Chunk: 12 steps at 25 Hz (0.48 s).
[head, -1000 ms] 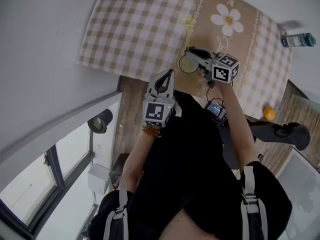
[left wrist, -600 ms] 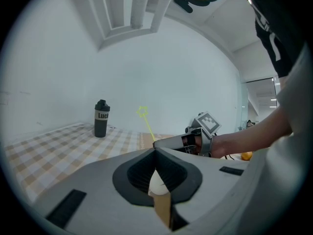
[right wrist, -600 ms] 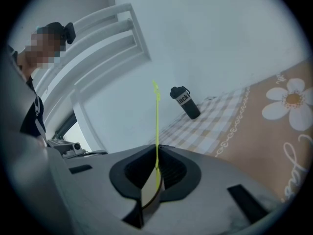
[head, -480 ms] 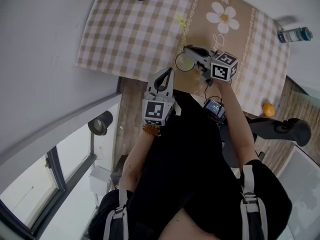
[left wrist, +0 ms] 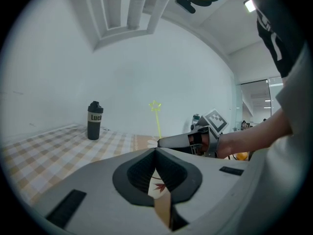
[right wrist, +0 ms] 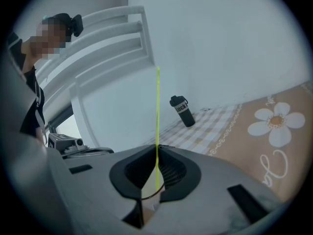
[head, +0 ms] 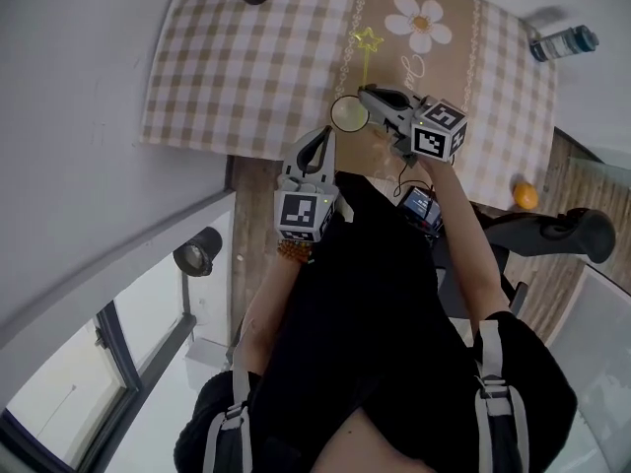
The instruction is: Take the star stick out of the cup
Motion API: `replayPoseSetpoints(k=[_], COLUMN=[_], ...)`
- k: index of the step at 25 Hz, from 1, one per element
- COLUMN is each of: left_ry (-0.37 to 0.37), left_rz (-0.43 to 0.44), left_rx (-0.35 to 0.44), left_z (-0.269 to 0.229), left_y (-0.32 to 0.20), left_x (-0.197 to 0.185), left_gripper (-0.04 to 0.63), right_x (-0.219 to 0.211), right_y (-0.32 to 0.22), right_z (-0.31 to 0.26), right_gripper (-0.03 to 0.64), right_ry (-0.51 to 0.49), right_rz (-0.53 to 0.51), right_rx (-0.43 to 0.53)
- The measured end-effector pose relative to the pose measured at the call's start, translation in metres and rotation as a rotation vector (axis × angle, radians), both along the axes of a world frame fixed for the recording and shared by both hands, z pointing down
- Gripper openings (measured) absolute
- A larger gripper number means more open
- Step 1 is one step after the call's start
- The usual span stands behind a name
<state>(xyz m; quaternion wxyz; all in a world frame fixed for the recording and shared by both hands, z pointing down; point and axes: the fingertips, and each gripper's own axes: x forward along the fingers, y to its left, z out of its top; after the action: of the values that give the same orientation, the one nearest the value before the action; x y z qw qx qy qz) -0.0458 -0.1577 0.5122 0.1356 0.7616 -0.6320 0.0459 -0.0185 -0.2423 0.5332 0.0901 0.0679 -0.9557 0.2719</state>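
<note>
Star stick (head: 367, 43) now gripped
My right gripper (head: 365, 93), open a second ago, has just closed on the stick at the cup (head: 348, 113), upper centre. My left gripper (head: 323, 136) is closed and empty.

The dark bottle (left wrist: 95, 121) has a pale band with black letters. In the left gripper view they read "Luck", and the rest of the band is turned away. In the right gripper view the same bottle (right wrist: 182, 110) looks tilted and shows the same word, smaller.

On the tablecloth (head: 246, 67) there is brown cursive writing beside the white flower (head: 419, 23). It begins with a big looped letter, but it is too small to read.

The cubes on the left gripper (head: 323, 134) and the right gripper (head: 363, 93) have black and white square code patterns, with no letters or numbers.
</note>
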Motion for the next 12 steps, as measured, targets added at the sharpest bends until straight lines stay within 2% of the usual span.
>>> replayPoseSetpoints(k=[12], left_ry=[-0.003], left_rz=[0.033], left_rx=[0.037], left_z=[-0.015], left_y=[-0.003], left_x=[0.002], left_gripper=[0.002], right_x=[0.01], right_y=[0.02], right_z=[-0.042], right_gripper=[0.015], right_ry=[-0.029], right_rz=[0.087], right_rx=[0.2])
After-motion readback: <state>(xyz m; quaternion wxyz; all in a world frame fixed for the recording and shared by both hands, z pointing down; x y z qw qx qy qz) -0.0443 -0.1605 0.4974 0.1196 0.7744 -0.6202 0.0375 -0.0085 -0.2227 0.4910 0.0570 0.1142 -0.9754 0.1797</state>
